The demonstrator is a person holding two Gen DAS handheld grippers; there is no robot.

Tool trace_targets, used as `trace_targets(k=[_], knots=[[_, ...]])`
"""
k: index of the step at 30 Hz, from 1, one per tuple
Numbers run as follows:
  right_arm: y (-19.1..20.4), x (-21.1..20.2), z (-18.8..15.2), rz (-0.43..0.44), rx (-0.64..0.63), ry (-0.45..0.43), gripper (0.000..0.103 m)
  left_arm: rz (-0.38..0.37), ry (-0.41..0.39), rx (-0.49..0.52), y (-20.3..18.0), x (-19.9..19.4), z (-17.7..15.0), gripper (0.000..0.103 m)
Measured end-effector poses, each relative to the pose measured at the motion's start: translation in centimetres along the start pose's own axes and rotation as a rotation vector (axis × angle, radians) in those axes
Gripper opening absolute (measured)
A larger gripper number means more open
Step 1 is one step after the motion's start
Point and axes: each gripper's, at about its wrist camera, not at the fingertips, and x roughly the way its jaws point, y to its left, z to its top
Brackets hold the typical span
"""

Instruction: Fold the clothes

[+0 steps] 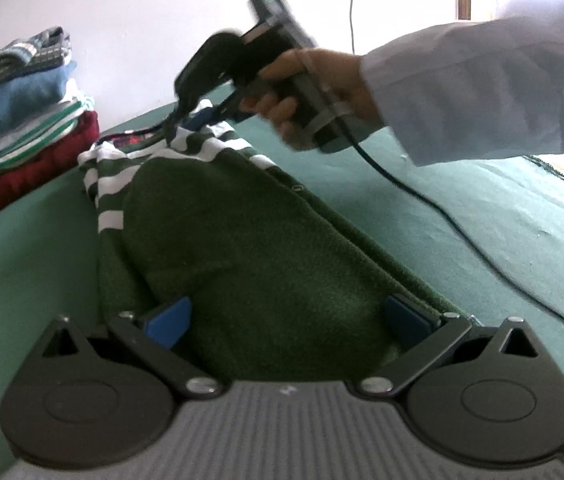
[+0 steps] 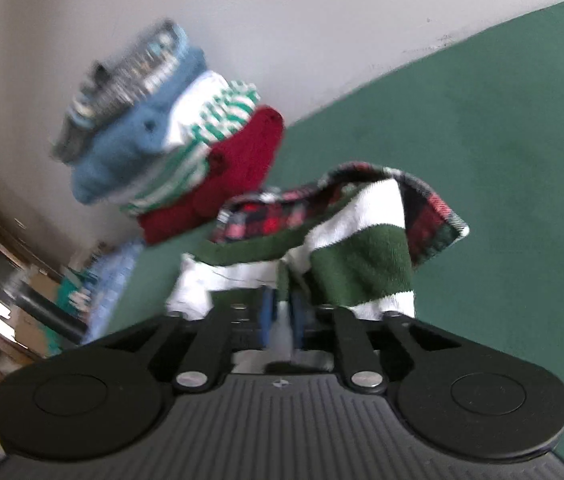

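- Slippage is the chief risk: only a narrow pinch of the striped end of the dark green knitted garment with white stripes point(image 1: 241, 240) is held by the right gripper point(image 2: 279, 314), so a quick pull could draw the cloth out from between the blue pads point(image 2: 266, 316).
- Unfolding could follow, since the heavy fleece body lies long across the green blanket-covered surface point(image 1: 462, 220) and its weight drags against any lift from one end.
- Snagging is possible where the black cable point(image 1: 422, 196) trails over the surface just beside the garment's edge.
- Knocking is also to be feared: the stack of folded clothes in red, green-striped, blue and checked cloth point(image 1: 21, 120) stands near the lifted end, and it could be toppled by a wide swing.
- A red-and-black plaid lining is shown at the raised end in the right wrist view, so a twist there may be set into the fold.
- The left gripper point(image 1: 288, 322) is held low over the near end, its jaws wide apart with the green cloth lying between them, nothing clamped.
- The right gripper is gripped by a hand point(image 1: 314, 92) in a pale sleeve, reached in from the right and angled downward, jaws closed on the striped cloth.
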Motion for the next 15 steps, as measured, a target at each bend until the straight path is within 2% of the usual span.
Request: trace_targets(k=[4,9,11,12,13,15], knots=[[-0.6,-1.5,0.5,0.015,0.012,-0.025,0.029,0.000,-0.001,0.000,0.0,0.0,0.0,0.102],[0.4,-0.2,0.3,0.106,-0.023,0.068,0.028,0.002,-0.001,0.002,0.1,0.0,-0.1,0.102],[0.4,1.2,-0.1,-0.003,-0.050,0.100,0.021,0.006,-0.002,0.005,0.0,0.0,-0.1,0.102],[0.0,1.5,-0.2,-0.024,-0.039,0.088,0.007,0.007,-0.002,0.006,0.0,0.0,-0.1,0.102],[-0.6,1.7,-0.2,-0.033,-0.020,0.069,0.000,0.008,-0.002,0.005,0.0,0.0,-0.1,0.102],[-1.0,1.9,-0.4,-0.055,-0.018,0.037,0.000,0.010,-0.002,0.003,0.0,0.0,-0.1,0.102]])
